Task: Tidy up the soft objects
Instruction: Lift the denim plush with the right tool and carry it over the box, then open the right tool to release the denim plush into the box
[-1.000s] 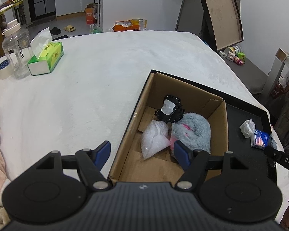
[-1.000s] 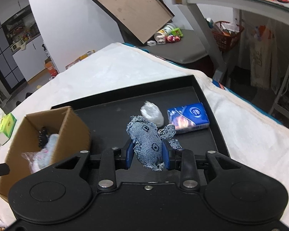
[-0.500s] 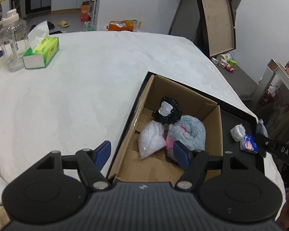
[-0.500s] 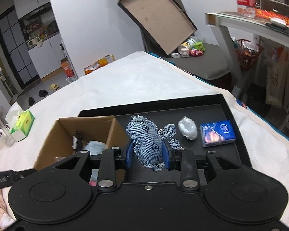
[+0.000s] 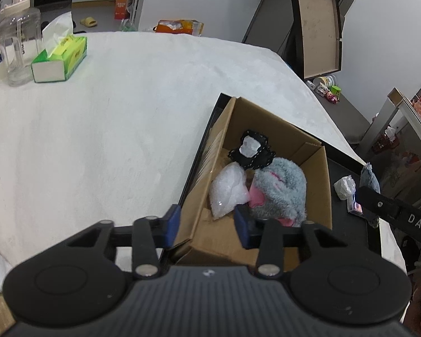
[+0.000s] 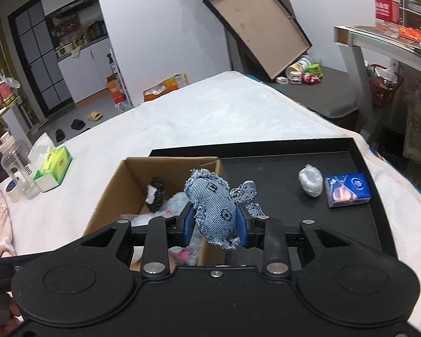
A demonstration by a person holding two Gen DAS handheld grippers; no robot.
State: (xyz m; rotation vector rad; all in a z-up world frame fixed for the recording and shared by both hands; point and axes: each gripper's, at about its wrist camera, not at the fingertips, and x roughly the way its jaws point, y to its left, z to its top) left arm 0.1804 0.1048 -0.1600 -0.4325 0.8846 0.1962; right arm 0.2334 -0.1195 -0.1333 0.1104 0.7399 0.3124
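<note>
The cardboard box (image 6: 113, 193) stands open-topped at the left end of the black tray (image 6: 362, 157); a grey plush (image 5: 280, 191), a white bag (image 5: 228, 189) and a black pouch (image 5: 252, 151) crowd its floor. The left tool (image 5: 207, 221), jaws closing, straddles the box's near wall. On the tray's right part, only a white wad (image 6: 310, 180) and a blue packet (image 6: 347, 190) interrupt bare surface. The white-covered tabletop (image 5: 112, 129) left of the box lies open up to a tissue box (image 5: 60, 59) and a clear jar (image 5: 19, 45).

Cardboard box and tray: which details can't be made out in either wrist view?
- Cardboard box floor, left wrist view: mostly covered by the grey plush and clear bag.
- Blue tissue pack, left wrist view: largely hidden by the right gripper.
- Box's near corner, left wrist view: hidden behind the closing left gripper.
- Box contents, right wrist view: partly blocked by the denim toy.
- Print on the tissue pack, right wrist view: too small.
</note>
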